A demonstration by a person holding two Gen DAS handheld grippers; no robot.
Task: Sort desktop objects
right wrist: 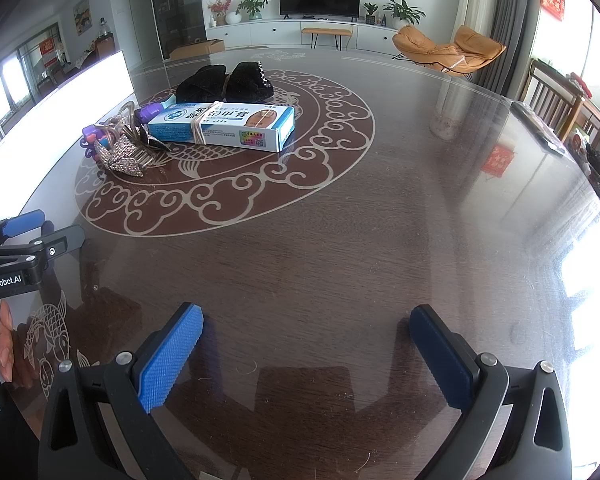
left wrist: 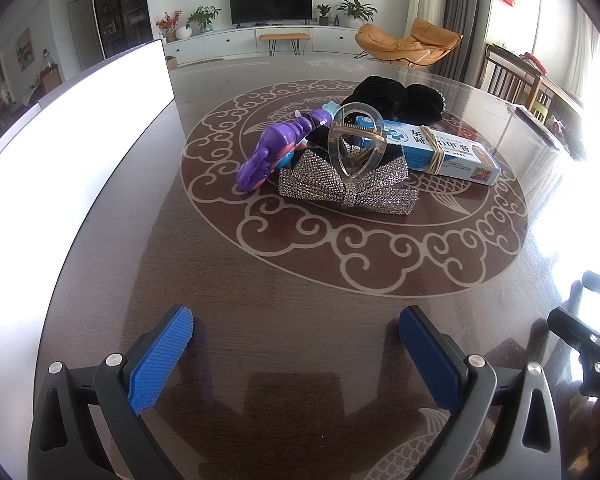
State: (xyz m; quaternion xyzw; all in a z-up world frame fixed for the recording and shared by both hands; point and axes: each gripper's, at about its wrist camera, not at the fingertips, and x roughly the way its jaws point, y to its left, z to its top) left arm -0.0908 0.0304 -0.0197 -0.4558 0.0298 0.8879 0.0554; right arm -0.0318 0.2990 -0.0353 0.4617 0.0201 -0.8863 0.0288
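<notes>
Starting the sort, both claws, left (left wrist: 296, 340) and right (right wrist: 306, 340), hang released; approach the box (right wrist: 224, 126) at upper left, lifting it clear of the clip (left wrist: 354, 140).

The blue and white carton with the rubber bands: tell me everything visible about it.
The carton is a long, flat cardboard box, blue and white, printed with large Chinese characters, a round logo toward one end, a skin-toned picture and a small colourful sticker at the other. Tan rubber bands wrap its middle. It looks closed and undamaged. It lies flat in the pile on the patterned table, in front of the black velvet hair accessory, one end beside the clear hair claw and rhinestone bow. Neither gripper touches it.
</notes>
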